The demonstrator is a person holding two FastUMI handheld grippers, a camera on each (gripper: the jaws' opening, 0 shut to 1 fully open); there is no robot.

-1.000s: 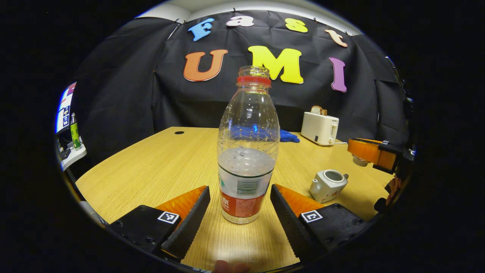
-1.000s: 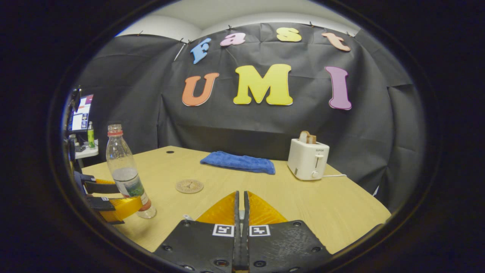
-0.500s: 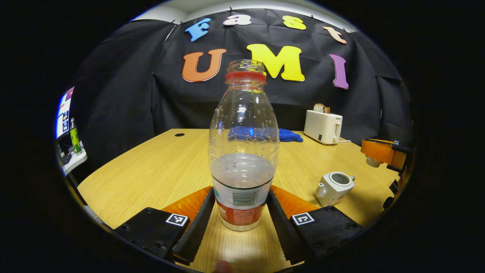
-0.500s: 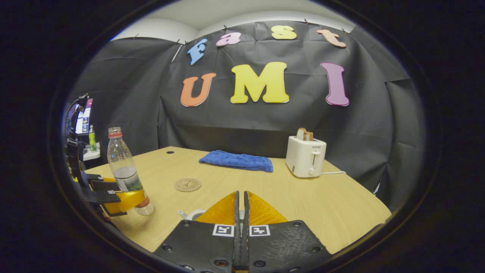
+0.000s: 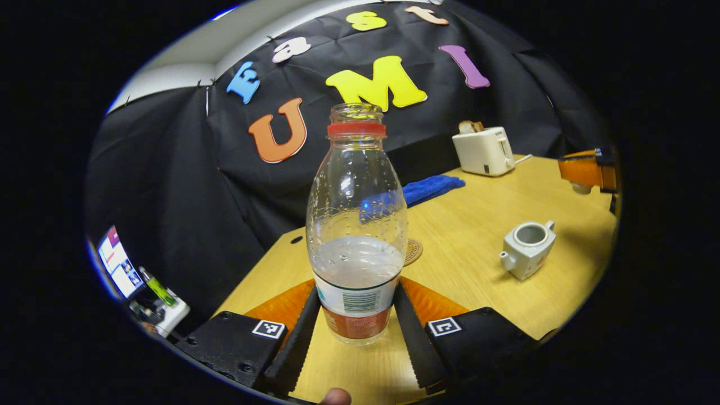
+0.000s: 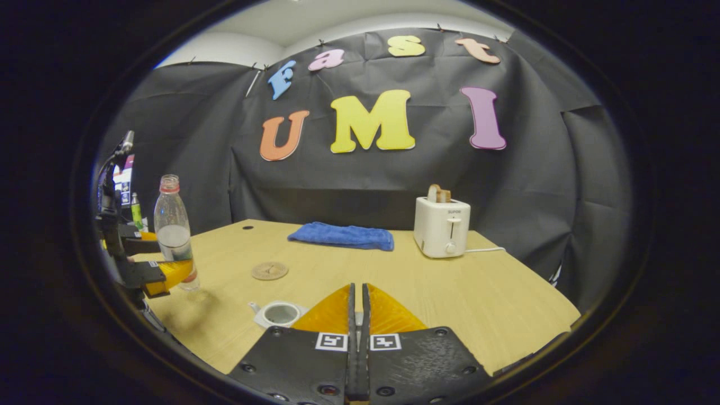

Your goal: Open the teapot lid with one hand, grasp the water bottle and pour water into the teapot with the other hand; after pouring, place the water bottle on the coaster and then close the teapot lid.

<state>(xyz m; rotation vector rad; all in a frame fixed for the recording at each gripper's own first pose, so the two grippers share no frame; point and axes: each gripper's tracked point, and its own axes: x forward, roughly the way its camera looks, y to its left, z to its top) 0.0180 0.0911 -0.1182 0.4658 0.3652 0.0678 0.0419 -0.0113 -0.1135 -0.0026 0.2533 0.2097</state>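
Worktop (image 6: 461, 304) carries a toaster (image 6: 442, 226), a blue towel (image 6: 340, 235), the lidless teapot (image 5: 526, 247) and a coaster (image 6: 269, 270). My left tool (image 5: 355, 329) pinches the water bottle (image 5: 356, 236) at its label, both fingers pressed on it; from the right gripper view the bottle hangs just above the worktop's left edge. My right tool (image 6: 356, 306) is pressed together above the teapot; I cannot tell what it holds.

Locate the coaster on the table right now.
In the right gripper view the round coaster lies flat on the wooden table, between the water bottle and the blue towel, just beyond the open teapot.
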